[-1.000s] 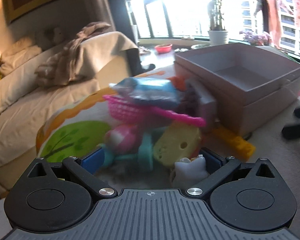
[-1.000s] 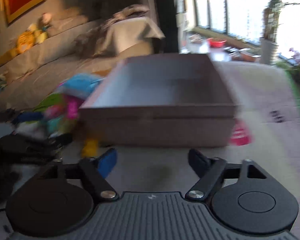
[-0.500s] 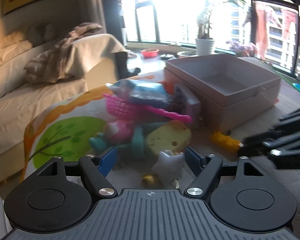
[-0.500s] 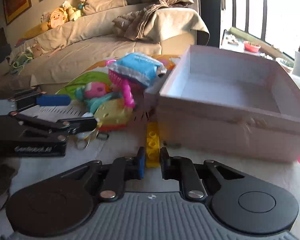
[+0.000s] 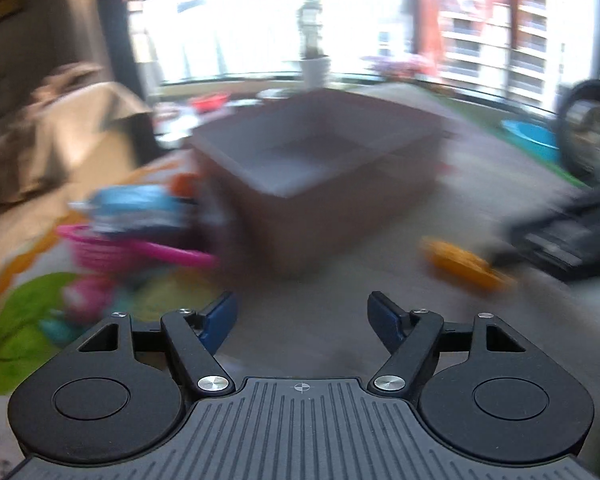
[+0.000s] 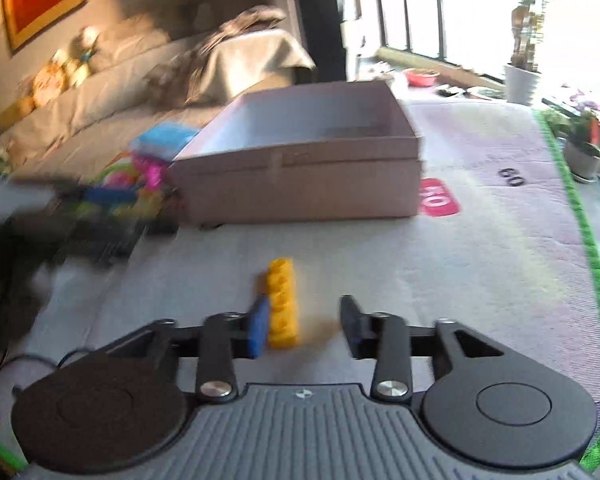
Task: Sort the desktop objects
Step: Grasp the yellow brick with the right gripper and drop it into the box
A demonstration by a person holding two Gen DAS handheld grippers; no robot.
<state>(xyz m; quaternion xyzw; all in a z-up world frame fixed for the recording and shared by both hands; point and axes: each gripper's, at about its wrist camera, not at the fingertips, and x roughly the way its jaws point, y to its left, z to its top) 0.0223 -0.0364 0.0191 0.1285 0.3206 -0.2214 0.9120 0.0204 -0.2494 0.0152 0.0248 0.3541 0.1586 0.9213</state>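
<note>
— Since half a second ago the right gripper (image 6: 304, 326) has spread its fingers; it was shut around the yellow brick (image 6: 283, 303) then. And now?

— Jaws apart, the brick lying on the desk (image 6: 480, 272), touching the left blue pad (image 6: 259, 327).

— The box (image 6: 300, 184)?

— Well beyond the brick, open-topped; toy pile (image 5: 140, 236) at its left.

— Left gripper (image 5: 302, 322)?

— Wide apart, holding nothing, view blurred.

I see open mat (image 6: 480, 264) right of the box (image 6: 300, 184); the toy pile (image 6: 140, 184) crowds its left.
</note>
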